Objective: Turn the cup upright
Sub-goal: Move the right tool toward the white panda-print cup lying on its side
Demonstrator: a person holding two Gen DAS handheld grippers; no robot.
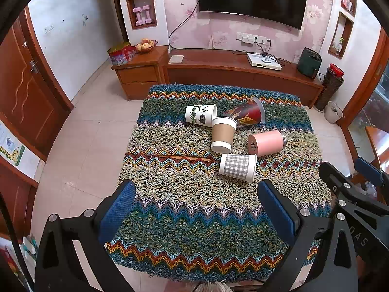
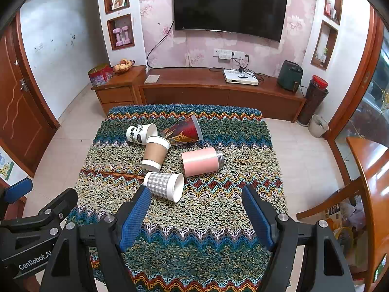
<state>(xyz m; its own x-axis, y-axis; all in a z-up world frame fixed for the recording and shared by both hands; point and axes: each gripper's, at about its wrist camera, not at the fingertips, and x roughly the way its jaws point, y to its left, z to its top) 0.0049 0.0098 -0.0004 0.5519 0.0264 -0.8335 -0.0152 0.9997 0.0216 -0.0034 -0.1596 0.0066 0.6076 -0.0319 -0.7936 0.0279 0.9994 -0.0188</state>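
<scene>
Several cups lie on their sides on a knitted zigzag cloth (image 1: 194, 219) over a table. Nearest is a grey checked paper cup (image 1: 237, 167) (image 2: 165, 186). Behind it lie a brown paper cup (image 1: 223, 134) (image 2: 155, 153), a pink tumbler (image 1: 266, 143) (image 2: 200, 161), a white panda cup (image 1: 200, 114) (image 2: 141, 133) and a red printed cup (image 1: 246, 114) (image 2: 183, 131). My left gripper (image 1: 197, 192) is open and empty, short of the checked cup. My right gripper (image 2: 195, 197) is open and empty, its left finger (image 2: 138, 209) close to the checked cup.
A wooden TV bench (image 2: 218, 90) with a white box (image 2: 240, 76) and a dark speaker (image 2: 290, 75) stands behind the table. A wooden chair (image 2: 364, 182) is at the right. The right gripper's body (image 1: 352, 194) shows beside the left one. Tiled floor surrounds the table.
</scene>
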